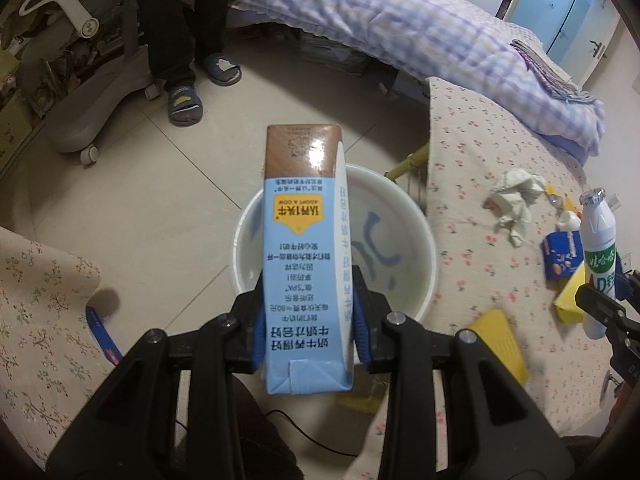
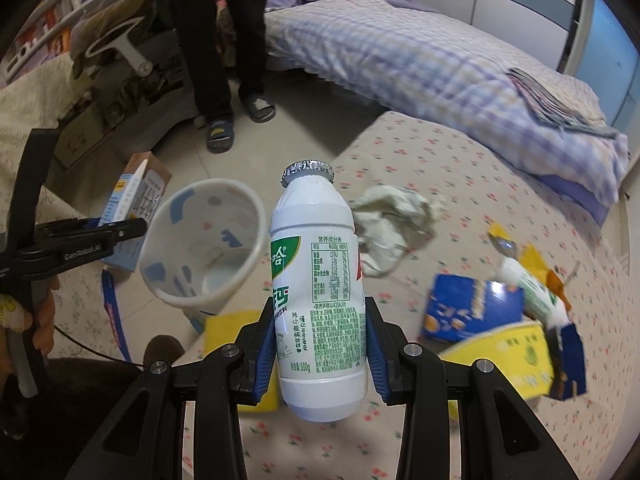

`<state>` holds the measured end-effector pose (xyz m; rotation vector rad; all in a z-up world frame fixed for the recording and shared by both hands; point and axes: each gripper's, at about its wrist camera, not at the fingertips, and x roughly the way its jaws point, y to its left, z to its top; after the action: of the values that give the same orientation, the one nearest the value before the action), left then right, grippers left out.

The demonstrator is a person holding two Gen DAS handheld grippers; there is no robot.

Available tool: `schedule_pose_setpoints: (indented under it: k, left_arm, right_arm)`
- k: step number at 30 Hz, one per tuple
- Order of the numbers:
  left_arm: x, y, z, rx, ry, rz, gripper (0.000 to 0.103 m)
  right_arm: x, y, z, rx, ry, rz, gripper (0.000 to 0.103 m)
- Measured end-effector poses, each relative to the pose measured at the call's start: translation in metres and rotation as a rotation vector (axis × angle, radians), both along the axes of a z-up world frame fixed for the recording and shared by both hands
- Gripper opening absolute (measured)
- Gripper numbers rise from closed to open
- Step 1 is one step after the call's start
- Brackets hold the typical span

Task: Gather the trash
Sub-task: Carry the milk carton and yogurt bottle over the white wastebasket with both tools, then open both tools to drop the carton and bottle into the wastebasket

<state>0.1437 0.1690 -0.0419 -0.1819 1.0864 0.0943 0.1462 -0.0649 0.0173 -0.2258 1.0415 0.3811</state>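
1. We hold a tall light-blue milk carton with a brown top [image 1: 303, 256] in our left gripper [image 1: 308, 320]; its blue pads press both narrow sides near the carton's lower end, so the grip is closed on it.
2. The carton hangs over the open mouth of a white plastic bin with pale blue marks inside [image 1: 416, 240], which stands on the tiled floor [image 1: 160, 208] beside the table.
3. Our right gripper [image 2: 320, 344] is clamped on a white plastic drink bottle with a green label and a foil cap [image 2: 318, 280], the pads squeezing its lower body, the cap pointing away from us.
4. From the right wrist view, the bin sits left of the bottle, and the carton shows beyond it.
5. On the floral tablecloth [image 2: 460, 168] we see more trash: a crumpled pale tissue [image 2: 396, 216], a blue snack box [image 2: 472, 308], a yellow wrapper [image 2: 516, 352] and a yellow sponge-like block [image 1: 498, 344].
6. A person in dark trousers and slippers [image 1: 184, 100] stands near the checked purple bed quilt [image 1: 400, 28].
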Motion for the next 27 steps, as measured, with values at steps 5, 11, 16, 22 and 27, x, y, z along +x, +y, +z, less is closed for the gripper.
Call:
schedule_pose_setpoints:
  k: [5, 11, 16, 22, 27]
  left_arm:
    - [0.007, 0.004, -0.007, 0.025, -0.031, -0.023, 0.037]
    - [0.014, 0.012, -0.012, 0.049, -0.053, -0.022, 0.038]
    - [0.011, 0.02, -0.008, 0.104, -0.066, 0.03, 0.082]
    - [0.003, 0.035, -0.004, 0.129, -0.067, 0.065, 0.083]
    - [-0.004, 0.043, -0.003, 0.172, -0.067, 0.068, 0.087]
  right_arm:
    - [0.007, 0.023, -0.005, 0.002, 0.003, 0.022, 0.04]
    - [0.02, 0.04, -0.013, 0.036, 0.025, 0.028, 0.04]
    - [0.032, 0.054, -0.024, 0.035, 0.04, 0.037, 0.04]
    - [0.048, 0.065, -0.039, 0.075, 0.081, 0.031, 0.04]
    - [0.058, 0.079, -0.052, 0.094, 0.112, 0.034, 0.04]
